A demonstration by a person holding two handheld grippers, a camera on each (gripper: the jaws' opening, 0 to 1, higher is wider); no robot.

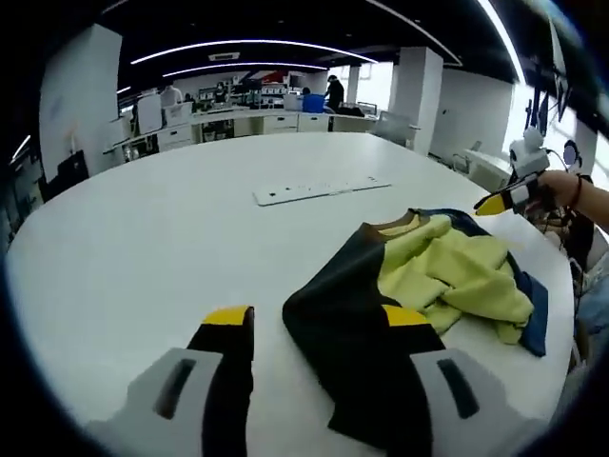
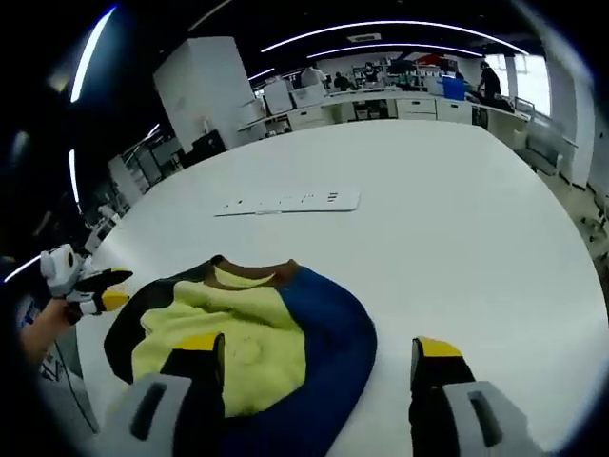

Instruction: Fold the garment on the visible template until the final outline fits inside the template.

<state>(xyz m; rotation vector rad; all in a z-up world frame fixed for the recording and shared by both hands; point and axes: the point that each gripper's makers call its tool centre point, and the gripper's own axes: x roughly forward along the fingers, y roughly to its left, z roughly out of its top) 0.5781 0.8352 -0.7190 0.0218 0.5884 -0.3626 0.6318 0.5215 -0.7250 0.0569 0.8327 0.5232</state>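
Clearly, the folding is only beginning: the garment [image 1: 419, 286] is lying crumpled on the white worktop [image 1: 190, 219], with yellow, black and blue parts bunched together and a brown collar showing. The left claw [image 1: 319, 328] is hovering released just above the black edge, its jaws spread and gripping nothing. The right claw [image 2: 319, 357] is also hanging released over the blue side of the garment, jaws wide. I cannot make out any template outline; only a white strip [image 2: 285, 202] is lying further away. Next, I judge, each claw is needing to pinch an edge and spread the cloth flat.
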